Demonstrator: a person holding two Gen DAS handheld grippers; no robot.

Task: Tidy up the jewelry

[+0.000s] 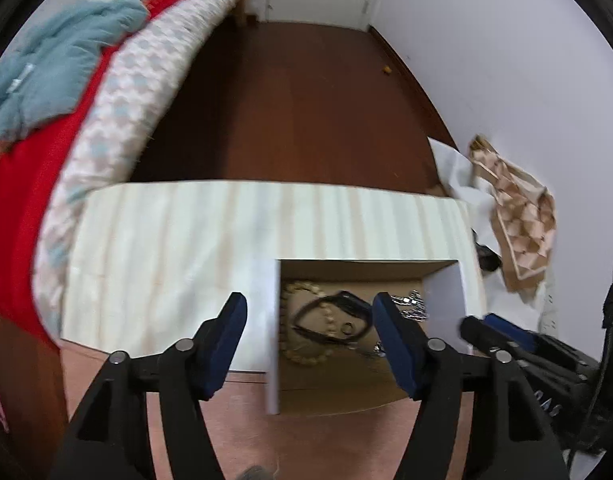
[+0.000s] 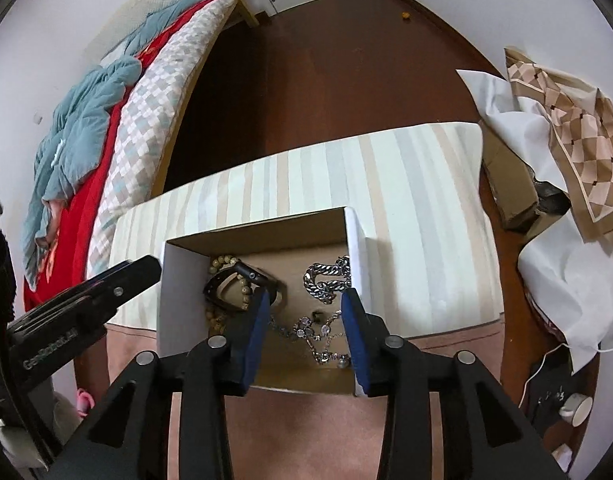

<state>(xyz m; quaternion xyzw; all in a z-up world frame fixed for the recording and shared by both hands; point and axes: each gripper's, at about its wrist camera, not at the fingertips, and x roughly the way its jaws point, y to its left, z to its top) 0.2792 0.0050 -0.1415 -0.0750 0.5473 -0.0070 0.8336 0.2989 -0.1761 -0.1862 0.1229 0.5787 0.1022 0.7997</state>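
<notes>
An open cardboard box (image 1: 366, 392) (image 2: 178, 276) sits on a striped cloth surface. Inside lie a black smartwatch (image 1: 338, 314) (image 2: 230, 284), a beaded bracelet (image 1: 306, 356) (image 2: 222, 260), a heavy silver chain (image 1: 410, 304) (image 2: 326, 282) and a thin silver necklace (image 2: 310, 332). My left gripper (image 1: 308, 308) is open and empty above the box's left wall. My right gripper (image 2: 306, 304) is open and empty above the box, over the thin necklace. The right gripper also shows at the right of the left wrist view (image 1: 478, 328).
A bed with red, teal and checked bedding (image 1: 66, 120) (image 2: 118, 120) stands at the left. Dark wooden floor (image 1: 286, 100) lies beyond the striped surface (image 2: 418, 200). White and patterned cloths (image 2: 566, 140) lie at the right, with a cable and cup (image 2: 576, 408) lower right.
</notes>
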